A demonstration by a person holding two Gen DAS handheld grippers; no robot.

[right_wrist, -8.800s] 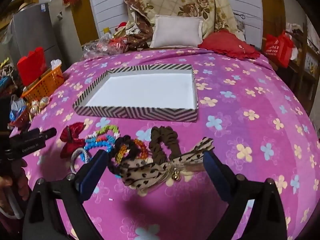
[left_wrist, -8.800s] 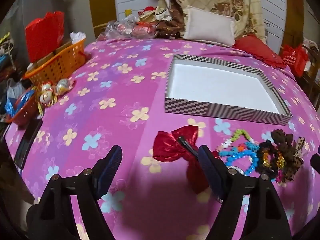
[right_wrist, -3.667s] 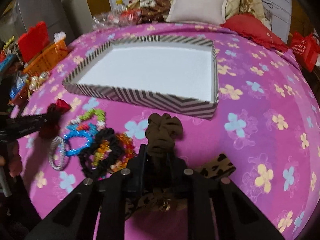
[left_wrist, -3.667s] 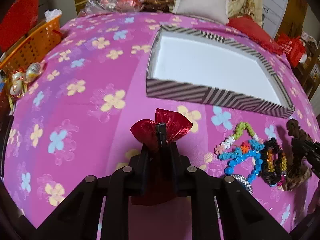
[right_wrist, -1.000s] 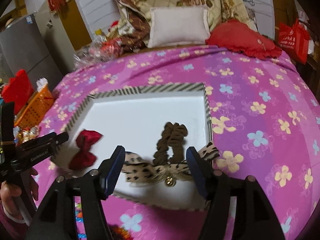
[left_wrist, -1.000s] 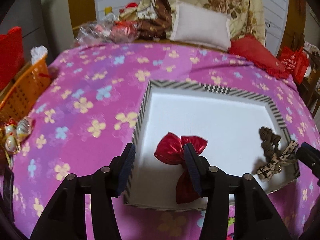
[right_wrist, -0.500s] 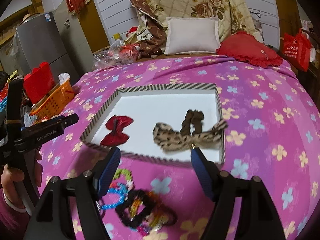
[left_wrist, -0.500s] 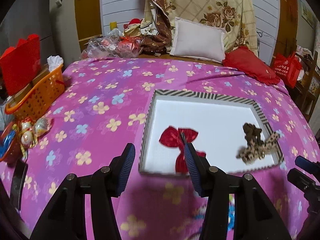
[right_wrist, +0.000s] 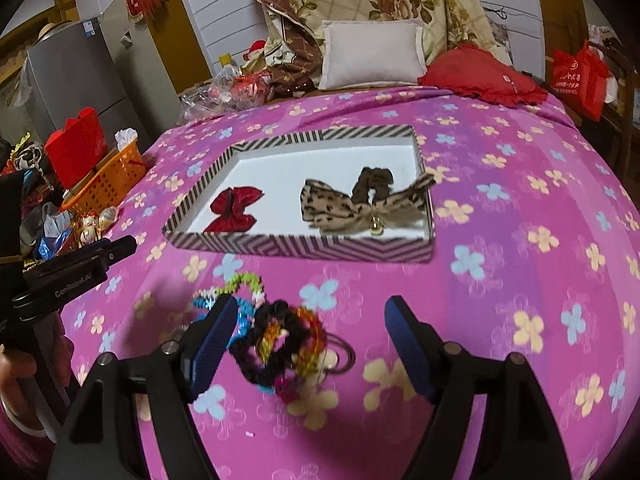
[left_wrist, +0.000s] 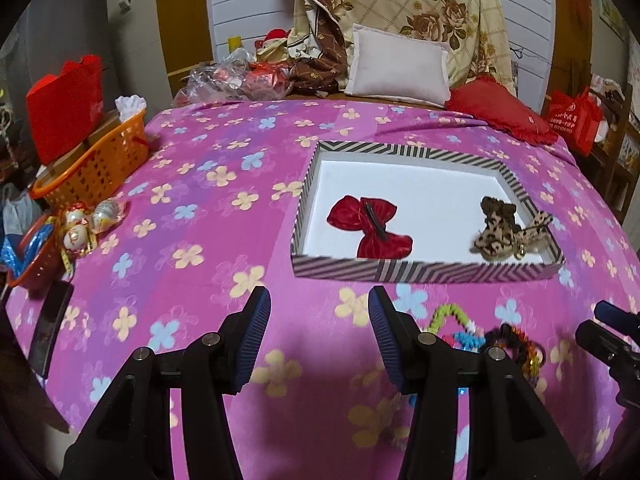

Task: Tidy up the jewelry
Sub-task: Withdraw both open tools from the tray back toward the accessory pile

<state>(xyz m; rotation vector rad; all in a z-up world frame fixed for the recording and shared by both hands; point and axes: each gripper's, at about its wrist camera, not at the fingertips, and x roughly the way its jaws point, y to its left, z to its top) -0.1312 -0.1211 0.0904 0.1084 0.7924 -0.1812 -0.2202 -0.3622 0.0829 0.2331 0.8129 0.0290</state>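
- Right wrist view, far left: the black body of the left tongs (right_wrist: 76, 276) carries white lettering. It's soft, but it looks like "GenRobot.AI".
- Top right, the red bag (right_wrist: 580, 80) shows a white round logo and a line of white characters, too small to make out.
- Same red bag (left_wrist: 572, 120) from the left wrist view: white print again, not legible.
- On the grey fridge (right_wrist: 76, 64), a small blue-and-white sticker; its text can't be read.
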